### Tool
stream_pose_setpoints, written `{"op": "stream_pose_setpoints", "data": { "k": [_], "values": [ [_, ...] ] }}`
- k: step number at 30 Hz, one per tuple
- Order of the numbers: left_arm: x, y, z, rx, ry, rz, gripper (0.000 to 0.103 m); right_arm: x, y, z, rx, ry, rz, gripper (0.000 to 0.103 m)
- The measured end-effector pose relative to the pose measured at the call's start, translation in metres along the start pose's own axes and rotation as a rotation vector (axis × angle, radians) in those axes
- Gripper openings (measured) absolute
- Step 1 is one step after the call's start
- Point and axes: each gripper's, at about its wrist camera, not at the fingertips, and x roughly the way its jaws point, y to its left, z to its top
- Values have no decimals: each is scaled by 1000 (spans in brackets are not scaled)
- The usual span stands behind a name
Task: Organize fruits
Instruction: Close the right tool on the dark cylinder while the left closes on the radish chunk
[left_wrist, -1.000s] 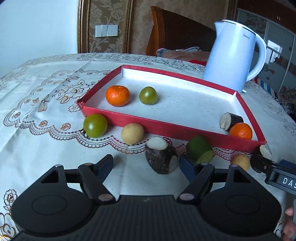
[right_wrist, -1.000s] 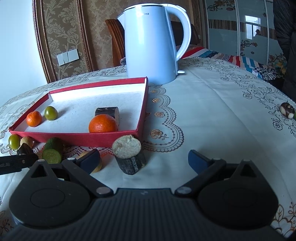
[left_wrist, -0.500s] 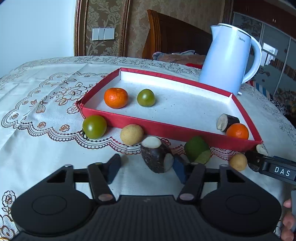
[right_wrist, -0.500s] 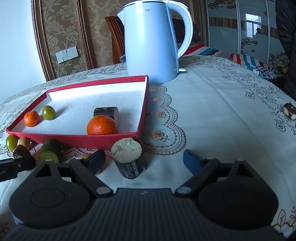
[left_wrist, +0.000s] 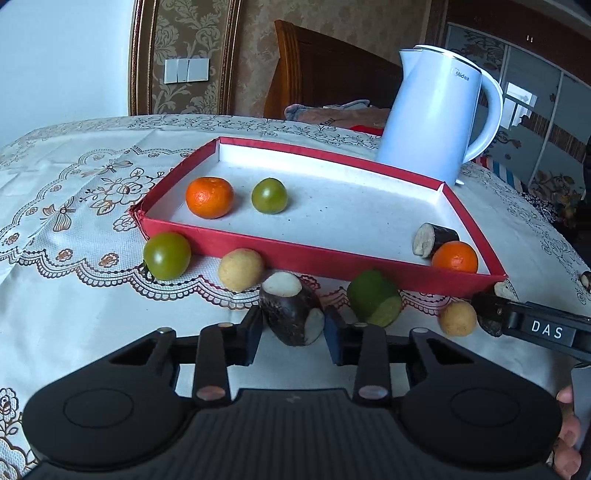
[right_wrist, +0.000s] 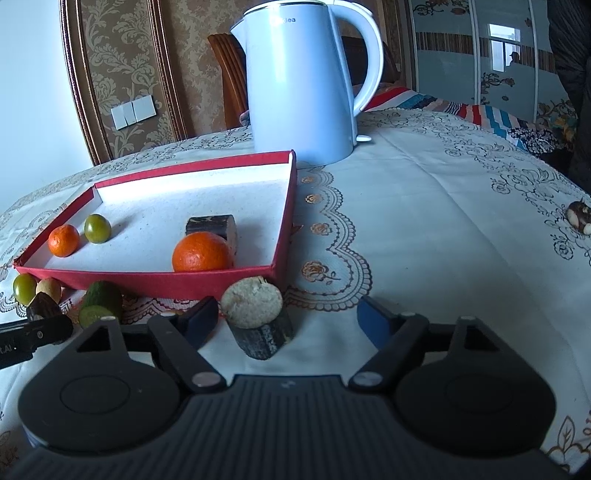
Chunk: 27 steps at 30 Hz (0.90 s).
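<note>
Left gripper (left_wrist: 293, 332) has its two fingers closed against the sides of a dark-skinned, white-fleshed root piece (left_wrist: 291, 308), which lies tilted on the tablecloth (left_wrist: 74, 295) just in front of the near wall of the red tray (left_wrist: 314, 260); whether the piece is lifted or resting on the cloth cannot be told. Right gripper (right_wrist: 286, 321) is spread wide, its fingers on either side of a dark cylindrical stub with a pale cut top (right_wrist: 258, 317); the left finger (right_wrist: 201, 321) is near the stub, the right finger well apart from it. The stub stands upright beside the tray's near right corner. Outside the tray, along its near wall, lie a green tomato (left_wrist: 167, 255), a pale yellow round fruit (left_wrist: 240, 269), a cut green fruit piece (left_wrist: 373, 297) and a second small yellow fruit (left_wrist: 457, 318). Inside the tray: a tangerine (left_wrist: 209, 196) and a small green tomato (left_wrist: 269, 195) at the left end, a dark-skinned cut piece (left_wrist: 434, 239) and a second tangerine (left_wrist: 455, 257) at the near right corner, touching one another. A white electric kettle (left_wrist: 436, 118) stands behind the tray's far right corner. One small brown-and-white item (right_wrist: 580, 218) lies alone towards the right edge of the tablecloth; its identity cannot be told.
</note>
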Motion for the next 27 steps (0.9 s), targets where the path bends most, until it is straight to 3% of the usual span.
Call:
{"op": "stream_pose_setpoints", "data": {
  "k": [8,10,16,27],
  "values": [
    [-3,-1,-3,32,-8,-22,32,0,-1,-1,4,-12,9,64],
    [-3,-1,-4,37,-8,-28,32,-1,-1,-2,0,-19,21,52],
    [-5,2,-5,34,-8,-58,32,-5,0,-2,-1,-34,52,31],
    [-12,-8,-6,89,-64,-45,31,-11,-4,-3,18,-61,60,31]
  ]
}}
